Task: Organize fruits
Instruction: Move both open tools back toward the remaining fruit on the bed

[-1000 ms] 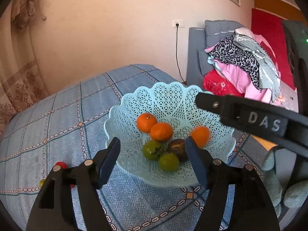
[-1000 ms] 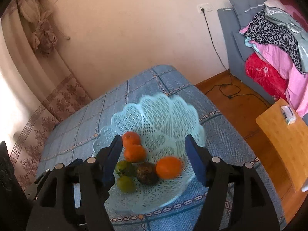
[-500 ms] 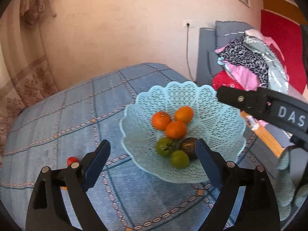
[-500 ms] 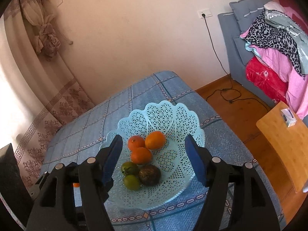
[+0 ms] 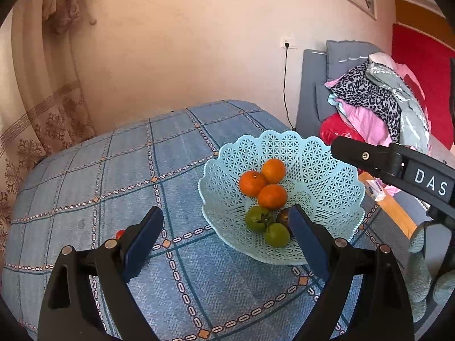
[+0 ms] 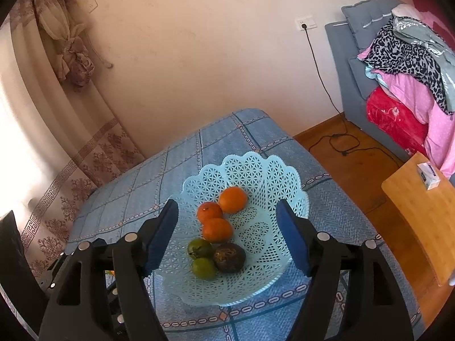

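On the desk (image 5: 85, 176), which is covered by a blue checked cloth, stands a pale blue lattice basket (image 5: 321, 170) with a scalloped rim. Six fruits lie inside it. Three oranges (image 6: 217, 228) sit touching one another toward the middle, and nearer the front edge two green fruits (image 6: 203, 267) rest side by side with a dark brown fruit (image 6: 229, 257) just to their right, touching them. A small red fruit (image 5: 120, 233) lies on the cloth well apart from the basket, mostly hidden behind the left hand-held gripper's finger, so I cannot say what kind it is.

The left hand-held gripper (image 5: 226, 240) hangs over the cloth in front of the basket with its jaws spread wide and nothing between them; its right finger crosses in front of the basket's near rim in its own view. The right hand-held gripper (image 6: 227, 240) is above the basket, jaws apart and opening further, with the fruits framed between the blue pads (image 6: 293, 241) but not pressed by them. From the left wrist view its black arm, lettered "DAS", reaches in from the right over the basket's far side.

Against the wall stands a grey sofa (image 6: 345, 65) heaped with clothes (image 6: 406, 65), and a wooden board (image 6: 421, 216) juts in at the right.
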The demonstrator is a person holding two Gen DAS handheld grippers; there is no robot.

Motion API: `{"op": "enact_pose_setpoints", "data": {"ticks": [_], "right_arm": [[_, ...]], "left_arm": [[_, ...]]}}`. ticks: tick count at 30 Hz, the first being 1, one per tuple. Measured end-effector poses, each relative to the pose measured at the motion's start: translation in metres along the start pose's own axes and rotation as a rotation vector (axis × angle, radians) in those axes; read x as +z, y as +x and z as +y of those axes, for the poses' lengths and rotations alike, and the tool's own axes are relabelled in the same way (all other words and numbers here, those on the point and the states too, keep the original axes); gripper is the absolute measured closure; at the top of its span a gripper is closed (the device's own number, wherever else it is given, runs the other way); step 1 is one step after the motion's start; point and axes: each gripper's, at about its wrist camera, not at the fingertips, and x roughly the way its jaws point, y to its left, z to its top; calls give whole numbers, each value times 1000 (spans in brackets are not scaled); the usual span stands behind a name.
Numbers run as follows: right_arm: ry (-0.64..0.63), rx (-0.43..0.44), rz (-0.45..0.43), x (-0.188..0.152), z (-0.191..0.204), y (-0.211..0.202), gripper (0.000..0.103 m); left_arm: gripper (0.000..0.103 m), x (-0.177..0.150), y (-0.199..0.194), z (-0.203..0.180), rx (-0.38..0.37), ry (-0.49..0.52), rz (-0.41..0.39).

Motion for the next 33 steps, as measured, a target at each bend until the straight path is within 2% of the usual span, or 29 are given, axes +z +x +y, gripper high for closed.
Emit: {"op": "enact_pose_setpoints", "data": {"ticks": [21,33], "right_arm": [[-33,69,-29,-7,18,-9,28],[-72,91,-6,-17,33,-2,27]], "left_arm": [[14,-8,-23,39,43,-83,-23],[14,-13,-36,79,110,-141,-31]]}}
